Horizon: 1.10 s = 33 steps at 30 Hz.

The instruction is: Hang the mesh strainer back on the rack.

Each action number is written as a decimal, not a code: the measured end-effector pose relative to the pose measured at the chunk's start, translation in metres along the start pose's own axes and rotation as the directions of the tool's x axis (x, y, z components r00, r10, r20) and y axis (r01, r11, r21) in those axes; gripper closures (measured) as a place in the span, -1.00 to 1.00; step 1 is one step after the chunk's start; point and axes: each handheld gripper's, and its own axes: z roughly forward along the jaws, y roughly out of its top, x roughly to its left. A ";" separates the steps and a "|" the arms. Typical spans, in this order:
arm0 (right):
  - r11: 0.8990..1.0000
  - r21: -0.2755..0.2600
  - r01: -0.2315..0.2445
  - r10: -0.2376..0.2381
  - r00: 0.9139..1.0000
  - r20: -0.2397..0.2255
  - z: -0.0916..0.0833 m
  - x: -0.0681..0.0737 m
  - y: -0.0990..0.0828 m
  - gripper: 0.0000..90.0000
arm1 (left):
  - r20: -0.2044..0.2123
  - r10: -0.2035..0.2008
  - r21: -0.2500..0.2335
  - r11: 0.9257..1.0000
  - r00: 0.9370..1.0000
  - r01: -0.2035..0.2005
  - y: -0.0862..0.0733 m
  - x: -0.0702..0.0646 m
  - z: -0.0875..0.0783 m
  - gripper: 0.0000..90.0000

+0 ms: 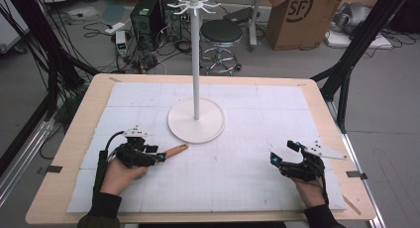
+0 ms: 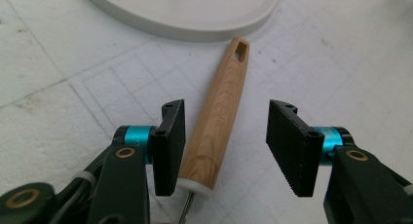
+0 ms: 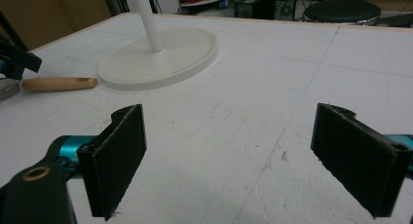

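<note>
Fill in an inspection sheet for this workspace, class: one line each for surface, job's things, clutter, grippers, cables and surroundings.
Surface: white gridded mat on a light wooden table.
Job's things: wooden handle with a hanging hole lies flat between the open jaws of the left gripper, pads apart from it; white hook stand upright on its round base behind.
Clutter: nothing seen on the mat.
Grippers: left gripper open around the handle; right gripper open, nothing between its jaws.
Cables: black cable trails from the left gripper.
Surroundings: cardboard box, black stool, floor wiring.
</note>
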 end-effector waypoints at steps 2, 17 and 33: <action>1.000 0.000 0.000 0.000 1.000 0.000 0.000 0.000 0.000 -0.73 | -0.010 0.009 0.041 0.999 1.000 -0.009 0.000 0.000 0.003 0.11; 1.000 0.001 -0.004 0.004 1.000 -0.001 0.001 0.000 0.000 -0.73 | -0.094 0.161 0.232 0.963 0.982 -0.136 0.008 -0.011 0.019 0.25; 1.000 -0.002 0.003 -0.003 1.000 -0.009 0.001 0.004 0.000 -0.73 | -0.111 0.239 0.382 0.906 0.965 -0.181 0.024 -0.022 0.030 0.32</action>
